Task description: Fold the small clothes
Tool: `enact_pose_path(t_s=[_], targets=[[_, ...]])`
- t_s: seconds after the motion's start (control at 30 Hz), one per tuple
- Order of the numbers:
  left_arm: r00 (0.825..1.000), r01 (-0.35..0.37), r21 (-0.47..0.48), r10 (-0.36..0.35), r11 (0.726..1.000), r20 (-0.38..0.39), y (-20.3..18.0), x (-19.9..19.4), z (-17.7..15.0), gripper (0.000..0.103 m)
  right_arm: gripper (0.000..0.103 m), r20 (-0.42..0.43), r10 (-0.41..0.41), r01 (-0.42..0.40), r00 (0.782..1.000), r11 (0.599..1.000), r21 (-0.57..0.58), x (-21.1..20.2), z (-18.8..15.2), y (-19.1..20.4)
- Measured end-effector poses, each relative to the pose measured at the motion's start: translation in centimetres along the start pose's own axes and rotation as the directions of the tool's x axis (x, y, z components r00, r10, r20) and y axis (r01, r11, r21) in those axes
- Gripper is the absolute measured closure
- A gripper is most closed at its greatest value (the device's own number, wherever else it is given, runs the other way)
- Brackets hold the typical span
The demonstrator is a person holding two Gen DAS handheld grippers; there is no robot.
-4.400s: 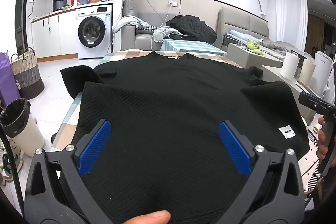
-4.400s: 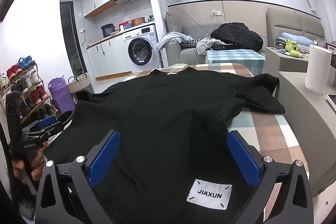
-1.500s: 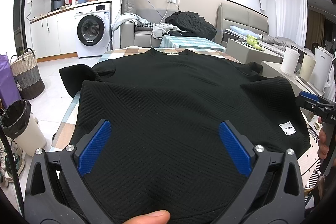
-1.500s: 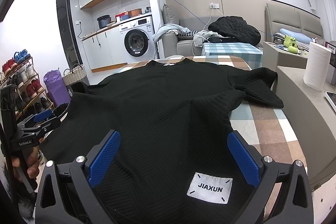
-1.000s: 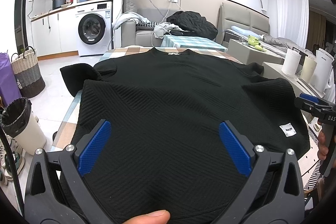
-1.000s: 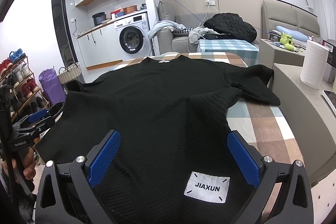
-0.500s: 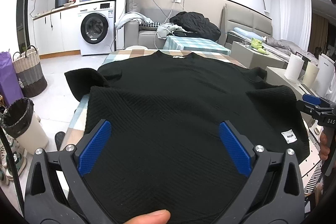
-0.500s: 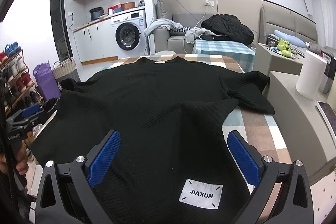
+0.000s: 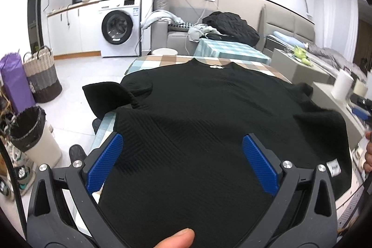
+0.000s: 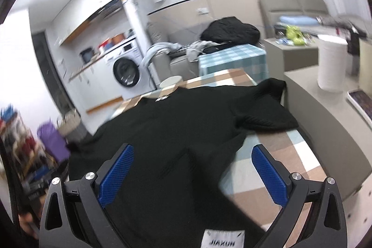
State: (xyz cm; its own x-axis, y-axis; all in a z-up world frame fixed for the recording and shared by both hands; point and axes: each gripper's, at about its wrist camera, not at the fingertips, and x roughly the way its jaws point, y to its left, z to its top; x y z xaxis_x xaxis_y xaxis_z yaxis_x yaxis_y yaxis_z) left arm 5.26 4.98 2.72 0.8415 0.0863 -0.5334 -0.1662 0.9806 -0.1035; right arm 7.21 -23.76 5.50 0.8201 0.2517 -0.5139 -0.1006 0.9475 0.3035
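A black textured short-sleeve top (image 9: pixel 209 113) lies spread on a checked table, neck at the far end, hem toward me. My left gripper (image 9: pixel 182 165) is open over the hem's left part, and a thumb presses the cloth at the bottom edge. My right gripper (image 10: pixel 191 174) is open over the hem's right part; the white JIAXUN label (image 10: pixel 223 239) now reads mirrored, so that corner looks turned over. The right sleeve (image 10: pixel 267 108) lies flat on the table. The left sleeve (image 9: pixel 107 97) hangs off the table's left side.
The checked table (image 10: pixel 279 155) shows bare at the right of the top. A grey counter (image 10: pixel 325 113) with a paper roll (image 10: pixel 332 64) stands right. A lined bin (image 9: pixel 30 129), a basket (image 9: pixel 41 76) and a purple bag stand on the floor left.
Both grippers have tilted and moved. The right view swung left and is blurred, and the hem corner with the label has lifted and flipped. More table shows at the right.
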Motion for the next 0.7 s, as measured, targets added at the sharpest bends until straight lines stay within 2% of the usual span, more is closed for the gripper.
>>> enact_pose_path(t_s=[0.03,0.17,0.27,0.33,0.4,0.5,0.7], targets=[[1.0,-0.005,-0.015,0.005,1.0,-0.003,0.4,0.5,0.4,0.001,0.0,-0.01,0.001,-0.001,1.0,0.999,0.036,0.4,0.5,-0.9],[1.0,-0.019,-0.071,0.017,0.997,-0.024,2.3,3.0,2.0,0.001,0.013,-0.082,-0.004,0.016,0.997,0.989,0.146,2.5,2.3,-4.1],[0.999,-0.025,-0.107,0.021,0.994,-0.038,3.6,4.7,2.9,0.002,0.02,-0.146,-0.045,0.076,0.988,0.974,0.213,4.5,3.2,-6.7],[0.998,-0.037,-0.12,0.031,0.992,-0.052,4.2,5.8,3.5,0.008,0.022,-0.18,-0.044,0.088,0.983,0.966,0.243,5.5,3.4,-8.3],[0.996,-0.034,-0.124,0.024,0.992,-0.081,4.8,7.1,4.0,0.026,0.024,-0.216,-0.069,0.129,0.974,0.953,0.274,6.8,3.7,-9.9],[0.992,-0.06,-0.117,0.047,0.991,-0.115,5.2,9.0,4.5,0.041,0.024,-0.252,-0.065,0.152,0.965,0.927,0.343,8.4,3.7,-12.2],[0.99,-0.071,-0.122,0.055,0.99,-0.128,5.9,11.5,5.3,0.043,0.026,-0.295,-0.097,0.227,0.951,0.866,0.446,11.5,4.0,-16.5]])
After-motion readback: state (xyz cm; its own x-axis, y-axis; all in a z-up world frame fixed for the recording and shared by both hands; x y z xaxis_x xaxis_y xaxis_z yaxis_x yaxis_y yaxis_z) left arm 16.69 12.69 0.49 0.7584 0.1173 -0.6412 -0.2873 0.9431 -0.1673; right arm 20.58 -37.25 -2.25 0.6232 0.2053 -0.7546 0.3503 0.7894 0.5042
